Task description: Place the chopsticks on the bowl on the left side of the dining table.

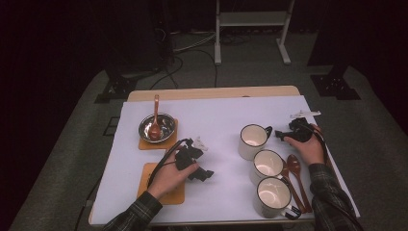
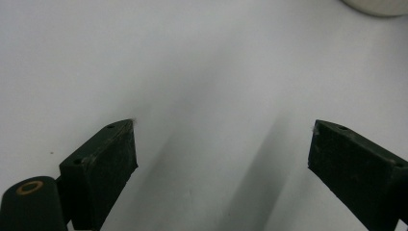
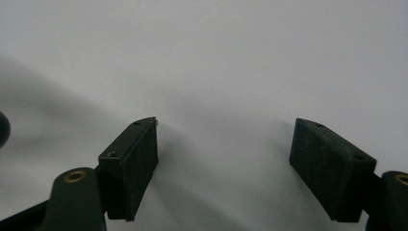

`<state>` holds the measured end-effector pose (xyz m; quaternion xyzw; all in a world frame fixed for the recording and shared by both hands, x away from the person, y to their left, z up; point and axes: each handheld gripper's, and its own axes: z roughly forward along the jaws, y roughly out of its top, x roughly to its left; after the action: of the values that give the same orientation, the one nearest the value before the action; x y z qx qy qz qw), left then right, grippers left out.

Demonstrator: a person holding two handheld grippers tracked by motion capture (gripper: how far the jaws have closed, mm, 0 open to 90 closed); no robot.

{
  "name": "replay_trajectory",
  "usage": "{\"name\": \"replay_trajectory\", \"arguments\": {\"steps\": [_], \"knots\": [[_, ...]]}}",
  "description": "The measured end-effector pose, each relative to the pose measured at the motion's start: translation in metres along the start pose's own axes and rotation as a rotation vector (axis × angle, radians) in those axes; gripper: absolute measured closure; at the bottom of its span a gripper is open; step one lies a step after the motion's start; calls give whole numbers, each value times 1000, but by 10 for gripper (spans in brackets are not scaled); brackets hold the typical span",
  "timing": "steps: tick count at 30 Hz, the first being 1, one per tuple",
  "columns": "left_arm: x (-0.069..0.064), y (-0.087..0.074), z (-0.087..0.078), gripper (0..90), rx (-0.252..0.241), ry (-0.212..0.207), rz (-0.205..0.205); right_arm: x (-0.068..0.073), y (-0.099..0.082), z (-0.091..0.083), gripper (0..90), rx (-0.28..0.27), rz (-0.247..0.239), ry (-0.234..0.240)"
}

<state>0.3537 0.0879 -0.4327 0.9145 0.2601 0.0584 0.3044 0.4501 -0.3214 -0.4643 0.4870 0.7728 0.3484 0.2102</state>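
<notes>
The high view shows three mugs (image 1: 267, 163) at lower right and a bowl (image 1: 157, 127) at centre left. The left gripper (image 2: 221, 154) and right gripper (image 3: 223, 159) are both wide open, holding nothing, over what is probably the white tabletop (image 1: 216, 120).

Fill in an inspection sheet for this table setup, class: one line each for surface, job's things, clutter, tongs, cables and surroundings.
Surface: white sheet covering a wooden table.
Job's things: three white enamel mugs with dark rims in a row at right; two brown wooden spoons beside them; shiny metal bowl holding a brown spoon on an orange square coaster; second orange coaster under the left hand.
Clutter: nothing seen.
Tongs: left tongs open, empty; right tongs open, empty.
Cables: black cable trailing from left tongs.
Surroundings: grey carpet, white frame legs, dark background.
</notes>
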Motion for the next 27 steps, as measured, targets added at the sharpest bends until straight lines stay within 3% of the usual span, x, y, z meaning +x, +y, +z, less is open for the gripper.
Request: {"name": "replay_trajectory", "arguments": {"steps": [13, 17, 27], "knots": [[-10, -11, 10, 86, 9, 18, 40, 0, 0, 0, 233, 2, 1, 2], [-13, -13, 12, 55, 12, 35, 76, 0, 0, 0, 234, 3, 1, 2], [-13, -23, 12, 48, -64, 34, 79, 2, 5, 0, 240, 34, 5, -15]]}}
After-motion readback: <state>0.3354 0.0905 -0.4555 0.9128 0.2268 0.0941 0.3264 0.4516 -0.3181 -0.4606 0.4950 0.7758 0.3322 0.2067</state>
